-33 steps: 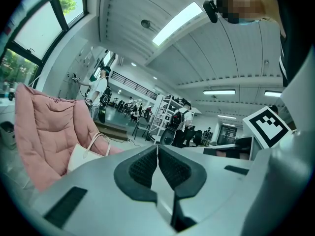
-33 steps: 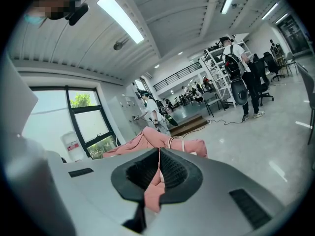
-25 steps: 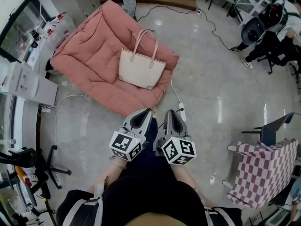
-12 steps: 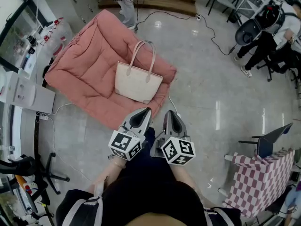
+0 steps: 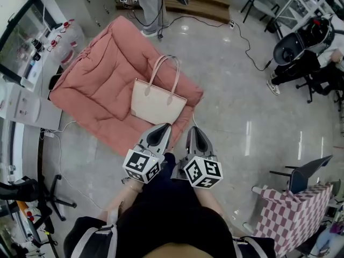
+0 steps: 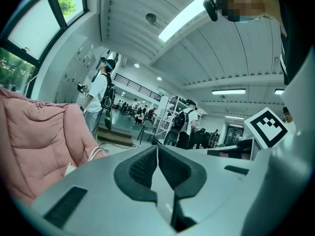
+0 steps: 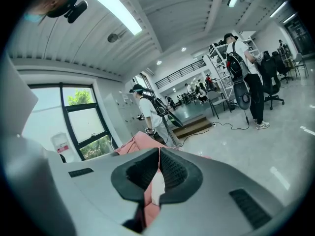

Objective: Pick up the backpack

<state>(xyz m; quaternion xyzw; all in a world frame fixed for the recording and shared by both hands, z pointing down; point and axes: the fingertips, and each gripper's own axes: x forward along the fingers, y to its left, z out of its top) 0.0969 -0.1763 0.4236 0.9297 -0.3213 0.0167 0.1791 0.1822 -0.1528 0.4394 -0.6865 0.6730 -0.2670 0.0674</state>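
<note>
Lying on the pink cushion [image 5: 91,85] on the floor [image 5: 242,101], the cream handbag [image 5: 156,102] shows whole only in the head view; in each gripper view the gripper's own grey body blocks most of it. The left tongs [image 5: 163,128] and the right tongs [image 5: 194,129] are closed and empty, hovering near the cushion's edge. A person [image 5: 148,1] stands beyond it

Glossy grey floor [image 5: 242,90] bears a pink quilted mat [image 5: 91,85] and a checkered chair [image 5: 295,211], strip lights [image 6: 184,16] overhead.
</note>
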